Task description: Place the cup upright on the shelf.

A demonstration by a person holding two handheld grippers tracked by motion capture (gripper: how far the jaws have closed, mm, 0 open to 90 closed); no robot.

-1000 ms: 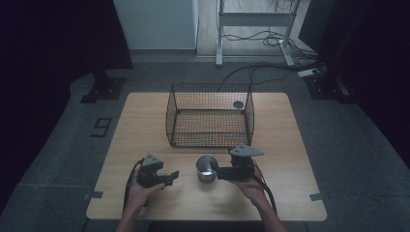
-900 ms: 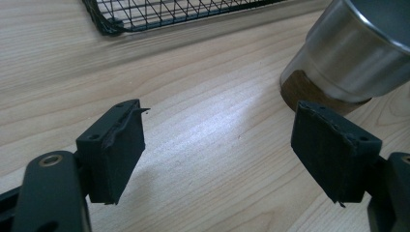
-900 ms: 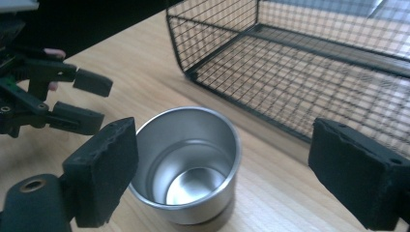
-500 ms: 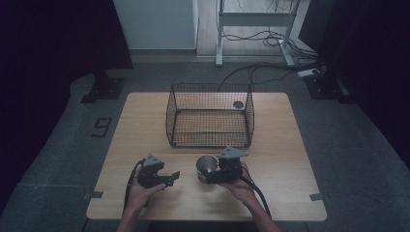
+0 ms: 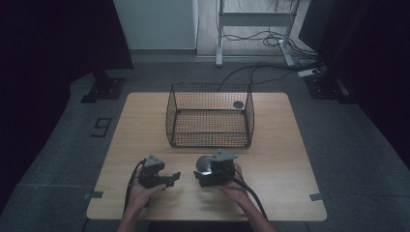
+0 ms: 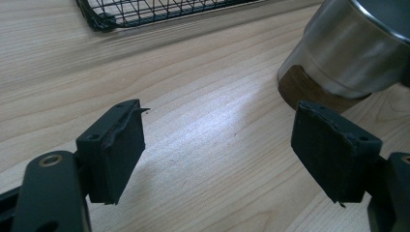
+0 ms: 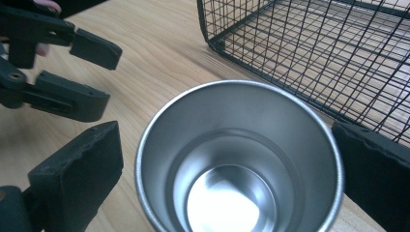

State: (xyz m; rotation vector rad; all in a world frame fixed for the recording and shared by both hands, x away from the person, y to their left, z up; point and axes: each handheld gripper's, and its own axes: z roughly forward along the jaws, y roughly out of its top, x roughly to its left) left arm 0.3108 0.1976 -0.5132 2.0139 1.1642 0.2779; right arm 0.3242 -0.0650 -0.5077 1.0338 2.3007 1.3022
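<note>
Your right gripper (image 5: 205, 175) has the shiny metal cup (image 7: 239, 159) between its two black pads, one on each side of the cup's wall. In the right gripper view the pads look like they touch the cup or are very close to it, but you cannot tell for sure that they squeeze it tight. In the left gripper view the cup looks tipped, with its brown bottom partly off the table (image 5: 280, 159), so it seems to be held and lifting. The cup is near the front of the table, just in front of the black wire basket (image 5: 211, 116). My guess is that the cup goes into that basket. To do this well, squeeze firmly first, because smooth metal can slip. Keep the cup from tipping more as you lift. Bring it up higher than the basket's front wall before you move forward, so the bottom does not bump the wire. Then lower it slowly onto the basket floor and let go only when it sits flat. Your left gripper (image 6: 217, 145) has its pads wide apart and holds nothing. It sits just beside the cup, so keep it there, out of the way.
</note>
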